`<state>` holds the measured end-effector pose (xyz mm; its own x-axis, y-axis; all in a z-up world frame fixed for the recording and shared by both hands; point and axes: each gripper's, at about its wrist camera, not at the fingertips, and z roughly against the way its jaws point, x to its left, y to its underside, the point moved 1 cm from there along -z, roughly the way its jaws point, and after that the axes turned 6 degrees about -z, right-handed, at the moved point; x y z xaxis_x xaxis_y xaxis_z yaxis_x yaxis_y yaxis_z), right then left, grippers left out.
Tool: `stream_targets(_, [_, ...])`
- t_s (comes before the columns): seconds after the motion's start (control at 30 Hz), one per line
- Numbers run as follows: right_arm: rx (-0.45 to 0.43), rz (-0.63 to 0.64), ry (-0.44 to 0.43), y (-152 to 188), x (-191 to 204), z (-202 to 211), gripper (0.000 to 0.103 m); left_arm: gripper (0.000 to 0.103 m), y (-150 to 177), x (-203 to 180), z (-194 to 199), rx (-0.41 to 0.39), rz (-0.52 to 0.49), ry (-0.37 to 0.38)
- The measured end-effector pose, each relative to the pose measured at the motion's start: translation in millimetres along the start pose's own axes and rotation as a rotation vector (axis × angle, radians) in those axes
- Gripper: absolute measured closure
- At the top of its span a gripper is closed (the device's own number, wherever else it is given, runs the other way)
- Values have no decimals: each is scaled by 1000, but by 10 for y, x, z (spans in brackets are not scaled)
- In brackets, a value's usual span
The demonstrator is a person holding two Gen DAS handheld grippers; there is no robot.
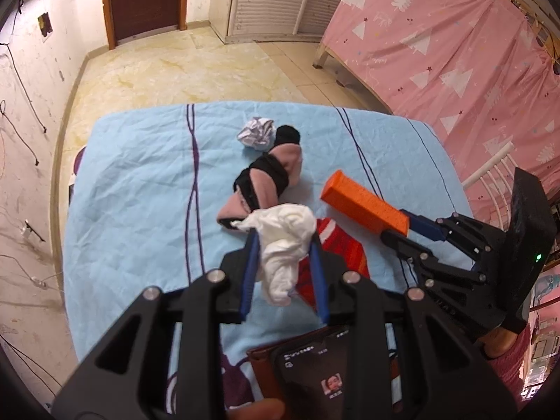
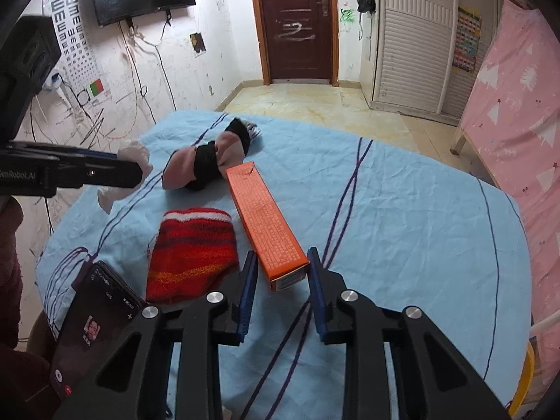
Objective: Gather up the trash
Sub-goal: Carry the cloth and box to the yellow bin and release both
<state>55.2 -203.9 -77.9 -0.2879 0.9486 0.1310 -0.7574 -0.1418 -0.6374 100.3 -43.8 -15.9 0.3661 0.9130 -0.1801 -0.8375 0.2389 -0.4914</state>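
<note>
A: Start at the far left. What's the left claw (image 1: pixel 283 238) doing?

B: It is clamped on a white tissue (image 1: pixel 287 245). Both blue pads press into the wad, and its loose end droops down between the fingers. I can't tell whether that end touches the blue cloth (image 1: pixel 140 192) below.

A: And just under that claw?

B: A phone (image 2: pixel 94 318) with a lit screen lies at the near left edge of the cloth, on top of a brown wallet (image 1: pixel 262 371).

A: Next one along?

B: A red striped sock (image 2: pixel 192 252) lies flat just right of the phone, its white cuff pointing away. Beyond it there is a bundle of socks (image 2: pixel 206 164), pink wrapped in black, lying on the cloth. A crumpled paper ball (image 1: pixel 255 134) sits touching the far end of that bundle, near the far edge of the cloth.

A: So that paper is loose?

B: Yes, nothing grips it; it lies well apart from both claws.

A: Then the right claw (image 2: pixel 281 255)?

B: It is closed on the near end of a long orange box (image 2: pixel 266 217). A pad sits against each long side. The box points away towards the bundle, its far corner just beside the pink sock. Whether that far end rests on the cloth I can't tell.

A: Anything further right?

B: Bare blue cloth with dark curved lines, then a pink sheet (image 2: pixel 518 112) with white trees hanging at the right edge.
</note>
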Motion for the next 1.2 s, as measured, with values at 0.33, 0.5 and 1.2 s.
stream_targets(0.33, [-97,-108,20,32,-373,364,81,77,-110,-327,66,-20,-53,-22])
stream_targets(0.5, [-156,-165,29,129,-631,610,81,77,-189,-587,67,-26,-101,-39])
stream_targets(1.2, [-328,-457,213,1092,-2098,1690,81,77,-392,-2188,-118,-6,-376,-3])
